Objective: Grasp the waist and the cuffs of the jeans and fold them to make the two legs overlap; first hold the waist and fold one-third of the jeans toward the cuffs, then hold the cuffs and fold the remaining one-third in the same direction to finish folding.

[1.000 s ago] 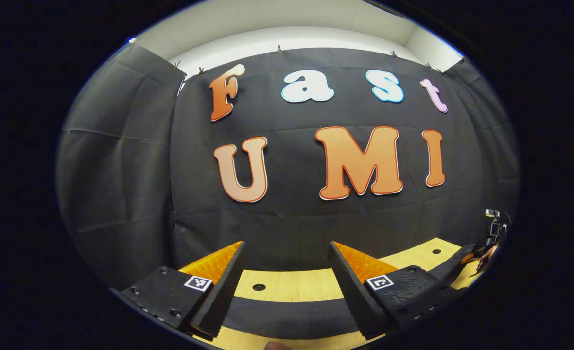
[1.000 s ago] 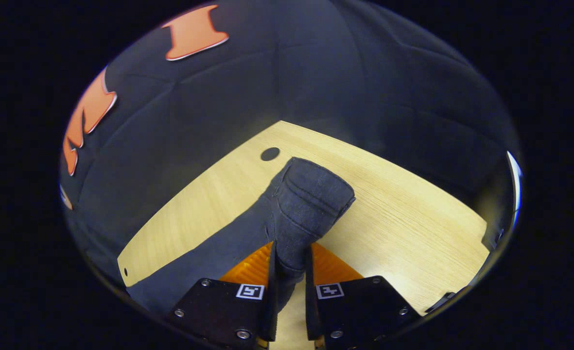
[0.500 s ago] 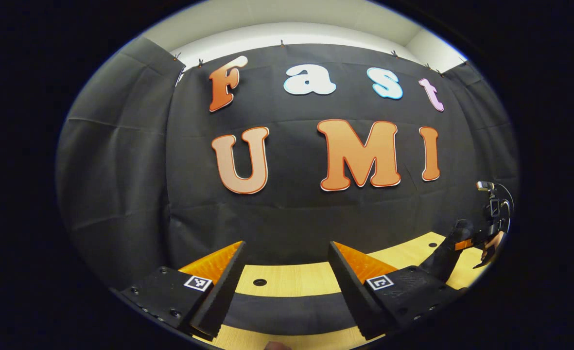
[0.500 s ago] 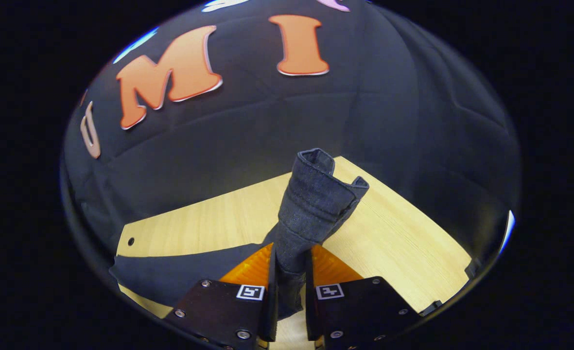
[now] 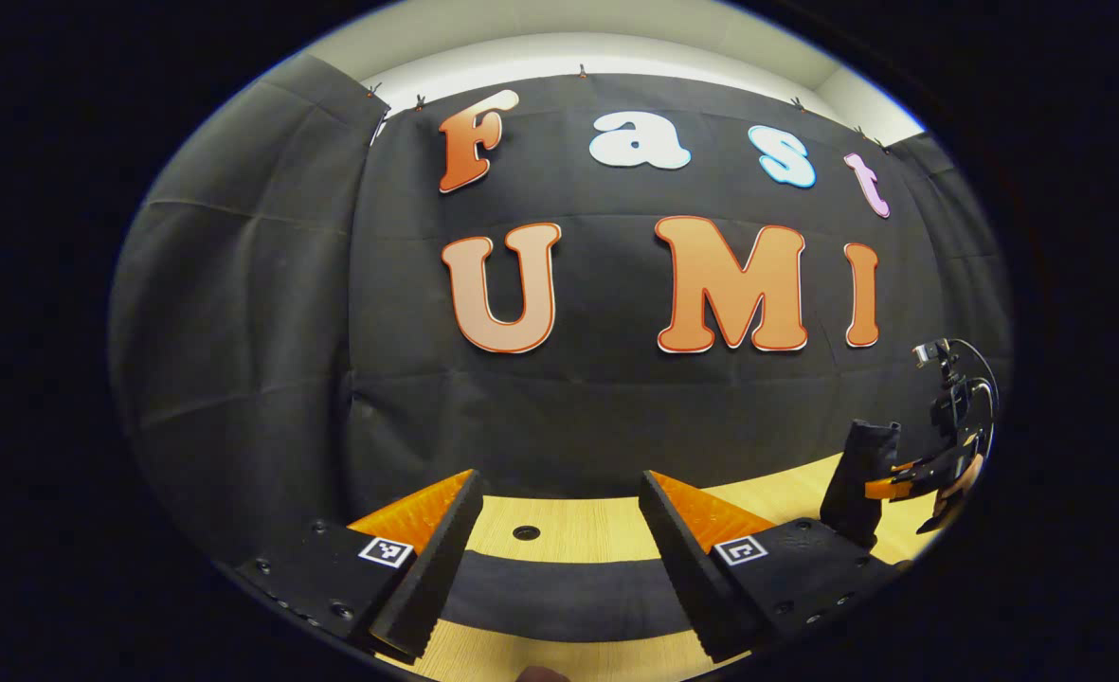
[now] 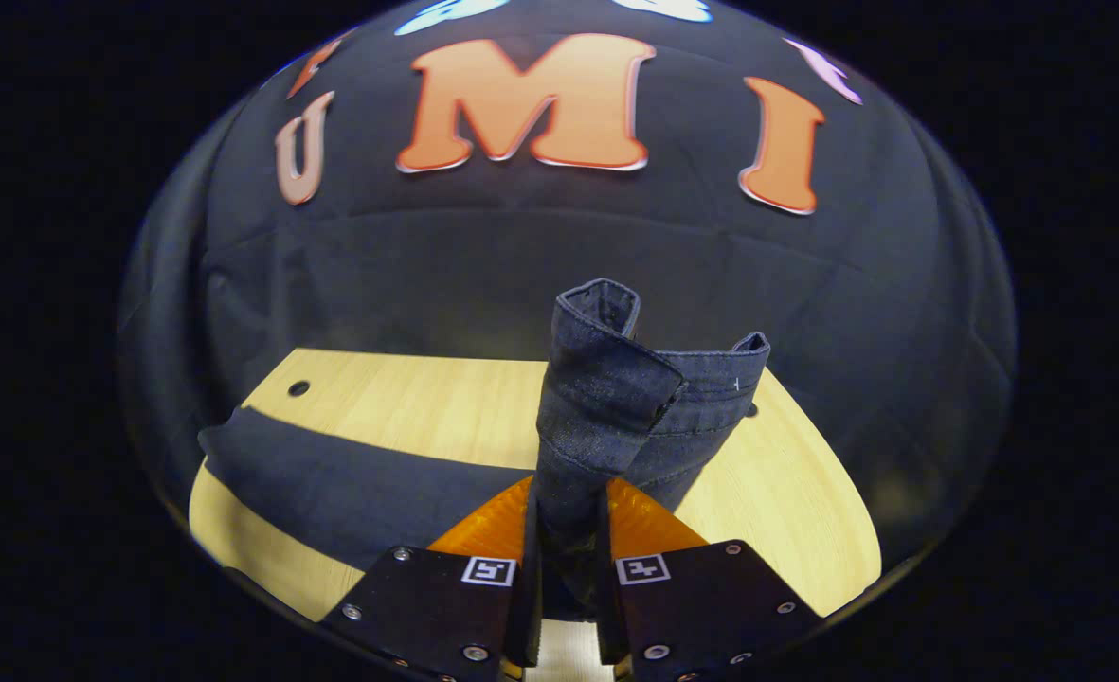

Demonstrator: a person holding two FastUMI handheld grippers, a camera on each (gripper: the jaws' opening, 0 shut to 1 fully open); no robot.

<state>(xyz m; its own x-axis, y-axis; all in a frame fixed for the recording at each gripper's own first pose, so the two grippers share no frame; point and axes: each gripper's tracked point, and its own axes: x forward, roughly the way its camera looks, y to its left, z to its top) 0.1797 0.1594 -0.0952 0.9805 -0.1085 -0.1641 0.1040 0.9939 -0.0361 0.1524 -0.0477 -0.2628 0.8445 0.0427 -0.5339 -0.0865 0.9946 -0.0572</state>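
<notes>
Hovering with fingers apart, the left gripper holds nothing over the jeans lying along the desk. Rightward, the right gripper is clamped on raised cuffs; every fold looks undone.

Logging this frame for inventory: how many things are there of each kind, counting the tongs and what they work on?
Tongs: 2, left open, right shut on the jeans
Jeans: 1
Wooden table: 1
Total: 4
</notes>
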